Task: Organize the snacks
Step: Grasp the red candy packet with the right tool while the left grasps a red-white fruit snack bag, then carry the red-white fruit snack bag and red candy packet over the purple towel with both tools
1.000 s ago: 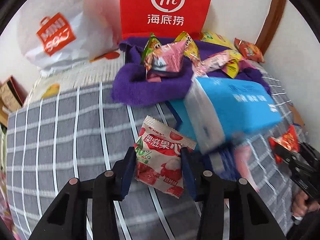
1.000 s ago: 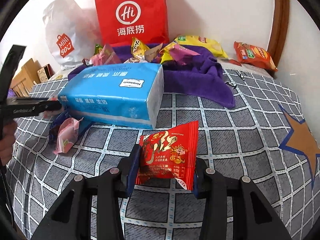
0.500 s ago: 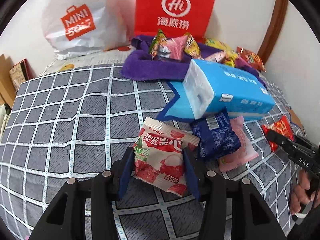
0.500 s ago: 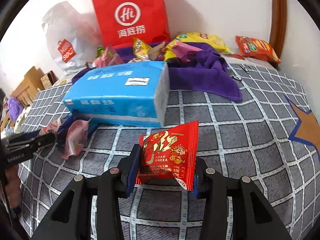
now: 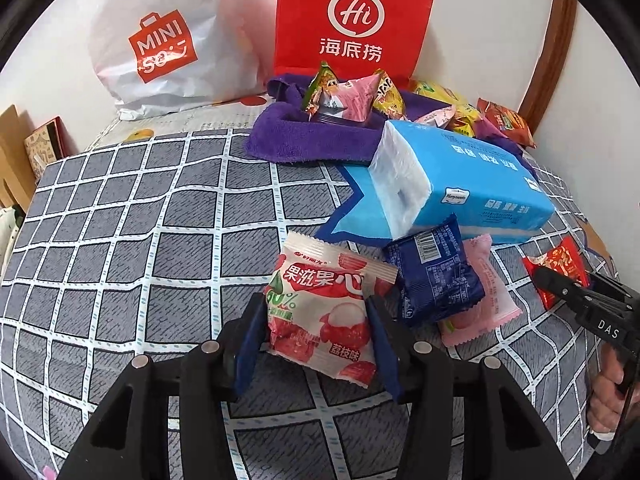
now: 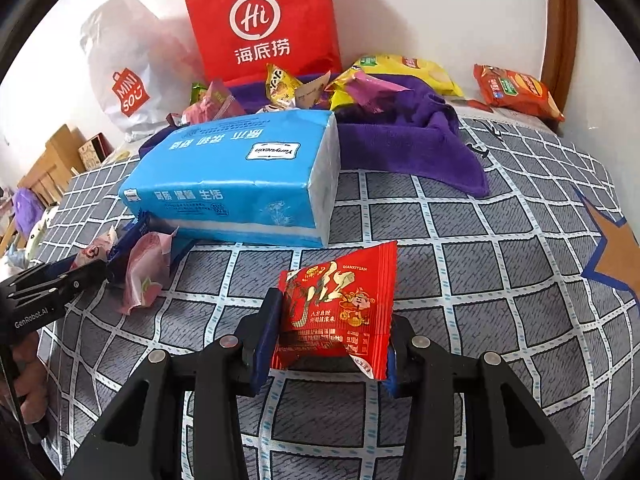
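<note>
A white lychee snack packet [image 5: 324, 280] stands between the blue pads of my left gripper [image 5: 316, 306], just over the checked bedspread [image 5: 140, 220]. Both pads touch its sides in a loose pinch. Just right of it lie a dark blue packet [image 5: 432, 276] and a pink packet [image 5: 488, 296], against a blue tissue pack [image 5: 480, 176]. My right gripper [image 6: 334, 312] is shut on a red snack packet [image 6: 340, 292], held above the bedspread [image 6: 480, 260] in front of the tissue pack [image 6: 240, 172]. The left view shows that red packet [image 5: 560, 260] at its right edge.
A purple towel [image 5: 304, 140] at the back carries several loose snack packets. Behind it stand a red paper bag [image 5: 352, 20] and a white Miniso bag [image 5: 168, 40] against the wall. An orange chip bag [image 6: 516, 88] lies far right. A hand grips the left gripper's handle [image 6: 28, 320].
My left gripper drew back from the tissue pack with the lychee packet, then stayed still, and its pads stand slightly wider. The right gripper has kept still with the red packet.
</note>
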The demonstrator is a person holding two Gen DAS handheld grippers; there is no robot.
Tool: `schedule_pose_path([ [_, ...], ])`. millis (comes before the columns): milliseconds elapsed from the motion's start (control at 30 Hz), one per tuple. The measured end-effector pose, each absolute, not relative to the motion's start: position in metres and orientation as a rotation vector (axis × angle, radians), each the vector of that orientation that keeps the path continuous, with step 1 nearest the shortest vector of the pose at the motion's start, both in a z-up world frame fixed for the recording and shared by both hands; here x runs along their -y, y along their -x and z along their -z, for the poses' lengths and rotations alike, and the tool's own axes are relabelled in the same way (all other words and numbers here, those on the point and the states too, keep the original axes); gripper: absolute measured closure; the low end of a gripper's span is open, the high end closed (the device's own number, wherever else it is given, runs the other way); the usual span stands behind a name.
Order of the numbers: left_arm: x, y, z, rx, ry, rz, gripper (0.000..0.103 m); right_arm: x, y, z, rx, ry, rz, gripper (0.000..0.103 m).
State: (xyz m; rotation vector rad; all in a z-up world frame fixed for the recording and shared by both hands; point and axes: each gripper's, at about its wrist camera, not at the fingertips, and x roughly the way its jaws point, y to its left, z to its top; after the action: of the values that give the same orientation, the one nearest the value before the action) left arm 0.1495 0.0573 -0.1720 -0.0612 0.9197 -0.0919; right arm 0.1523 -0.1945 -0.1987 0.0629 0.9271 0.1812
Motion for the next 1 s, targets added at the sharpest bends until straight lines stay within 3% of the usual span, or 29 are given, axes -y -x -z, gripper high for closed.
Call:
schedule_pose_path([
  [700, -0.059, -0.148, 0.169, -0.932, 0.072, 0.100, 0.057, 0.193, -0.151, 0.197, -0.924, -0.045, -0.171, 0.061],
  [1000, -0.069, -0.136, 0.145, -0.966, 0.115, 0.131, 0.057, 0.184, -0.127, 0.167, -0.852, 0.008, -0.192, 0.061],
])
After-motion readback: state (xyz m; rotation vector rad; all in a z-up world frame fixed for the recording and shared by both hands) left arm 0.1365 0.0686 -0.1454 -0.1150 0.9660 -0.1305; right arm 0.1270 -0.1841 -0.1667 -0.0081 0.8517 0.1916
